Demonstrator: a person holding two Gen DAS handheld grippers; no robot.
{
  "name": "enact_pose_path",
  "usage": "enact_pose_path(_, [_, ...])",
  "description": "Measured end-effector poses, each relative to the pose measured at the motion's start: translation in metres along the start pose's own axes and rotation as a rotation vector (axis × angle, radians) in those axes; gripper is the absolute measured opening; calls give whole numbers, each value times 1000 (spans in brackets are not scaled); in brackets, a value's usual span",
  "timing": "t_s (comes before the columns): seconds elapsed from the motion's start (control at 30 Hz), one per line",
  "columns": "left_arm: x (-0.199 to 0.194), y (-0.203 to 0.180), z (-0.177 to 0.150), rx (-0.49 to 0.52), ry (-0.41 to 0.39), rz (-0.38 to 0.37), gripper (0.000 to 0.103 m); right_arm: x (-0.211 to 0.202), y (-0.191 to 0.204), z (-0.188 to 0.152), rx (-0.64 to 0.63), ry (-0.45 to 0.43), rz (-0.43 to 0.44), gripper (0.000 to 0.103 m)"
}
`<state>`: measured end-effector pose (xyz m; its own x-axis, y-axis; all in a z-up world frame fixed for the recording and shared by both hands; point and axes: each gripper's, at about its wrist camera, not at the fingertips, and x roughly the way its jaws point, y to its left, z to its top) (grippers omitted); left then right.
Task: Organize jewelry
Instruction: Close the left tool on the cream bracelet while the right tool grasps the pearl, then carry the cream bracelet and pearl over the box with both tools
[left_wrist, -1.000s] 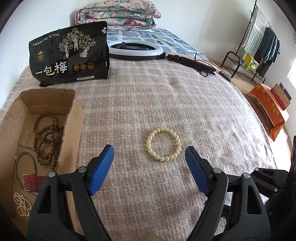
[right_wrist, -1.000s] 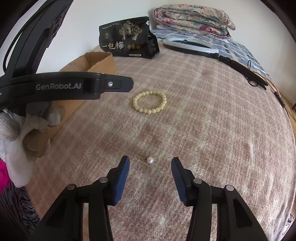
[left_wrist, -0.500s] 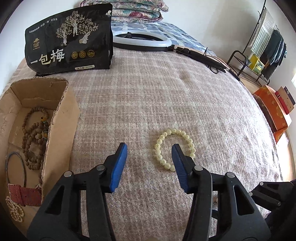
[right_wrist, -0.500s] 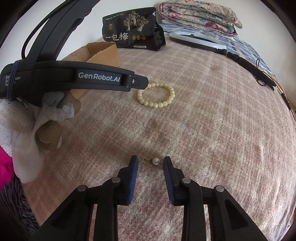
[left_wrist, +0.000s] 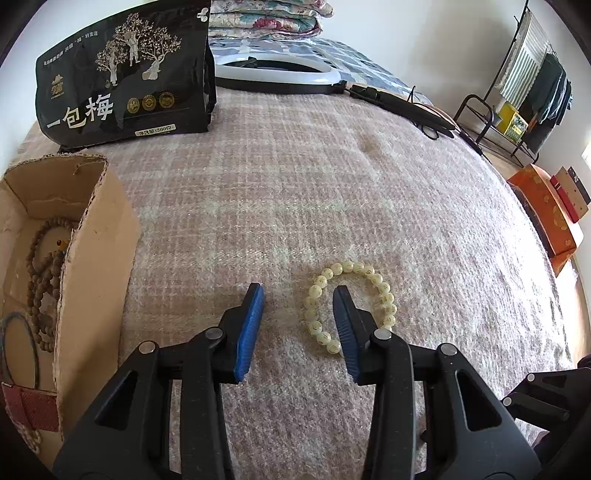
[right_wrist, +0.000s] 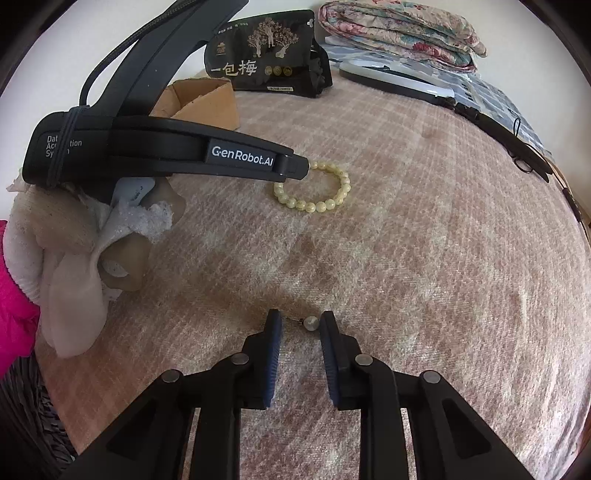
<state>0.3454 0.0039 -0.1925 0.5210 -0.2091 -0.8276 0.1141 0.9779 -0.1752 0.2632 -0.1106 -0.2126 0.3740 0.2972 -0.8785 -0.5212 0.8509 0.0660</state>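
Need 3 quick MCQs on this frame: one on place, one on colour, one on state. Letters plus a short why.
1. Where does the yellow bead bracelet lie?
A. in the cardboard box
B. on the blanket
C. on the black bag

2. What colour are the pads of the left gripper?
A. blue
B. red
C. white

3. What lies between the fingers of the right gripper?
A. nothing
B. the whole bracelet
C. a single pearl

Key:
1 B: it rests flat on the checked blanket, outside the cardboard box.
2 A: both pads are blue against black arms.
3 C: the pearl sits between the closing jaws, near the right-side finger.
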Motion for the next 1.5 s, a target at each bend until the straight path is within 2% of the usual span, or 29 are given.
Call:
enact_pose_path(0.27, [3,-9,-6,63,-6,57,39,1,1,1,-6,9,-4,19])
enact_pose_path(0.37, [6,-16,-8,116,-9,71,24,2,2,1,-7,11,-3,18])
enact_pose_path(0.43, [6,-19,-9,143,-15,80,10,2,1,1,-5,11,0,16])
enact_pose_path(0.47, [6,-19,-9,145,-16,76,8,2,2,1,-4,12,4,14])
enact_pose_path(0.57, [5,-16,-8,120,-11,64,6,3,1,2,0,13,11,9])
enact_pose_path(0.8, [-10,-10,-3,85,-35,43,5,-2,2,3,4,-4,13,8])
enact_pose_path(1.03, [-38,-11,5,67,-86,4,5,-11,4,8,11,-20,15,6])
enact_pose_path(1.5, [-98,-9,7,75,-173,-16,5,-46,9,19,31,-88,1,6])
